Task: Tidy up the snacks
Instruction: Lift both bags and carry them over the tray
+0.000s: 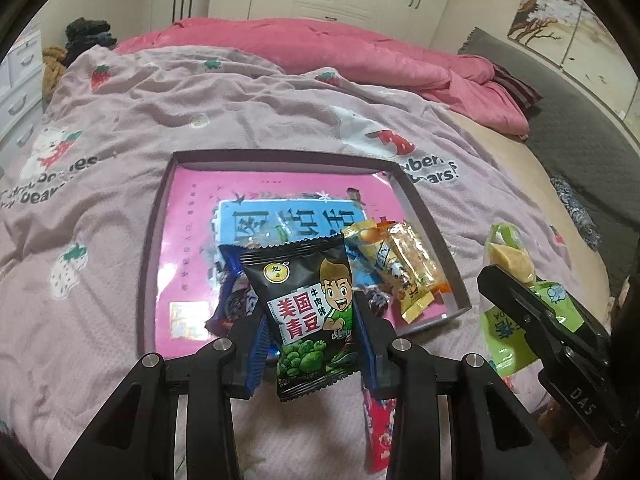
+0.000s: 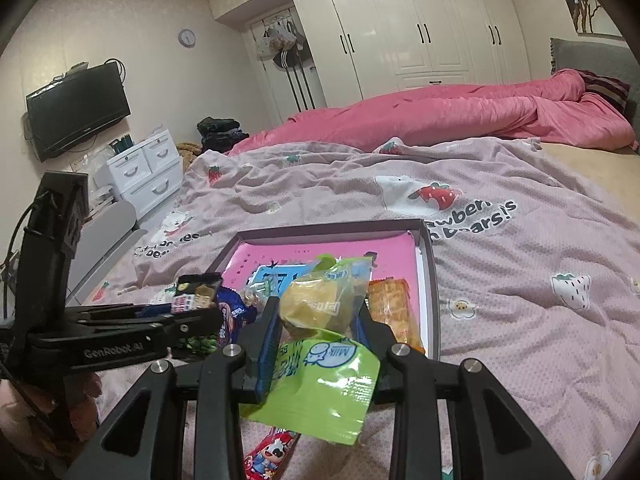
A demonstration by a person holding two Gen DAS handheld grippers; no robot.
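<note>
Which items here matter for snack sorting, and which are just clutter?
Job: black pea packet in left gripper; green milk-snack packet in right gripper; tray; orange wrapped snacks; red packet.
Clutter: pink duvet; TV; drawers.

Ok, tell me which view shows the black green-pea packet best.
The left wrist view: the black green-pea packet faces the lens, held upright in the left gripper, its print legible. The right wrist view catches only its top edge, seen edge-on behind that gripper's fingers.
</note>
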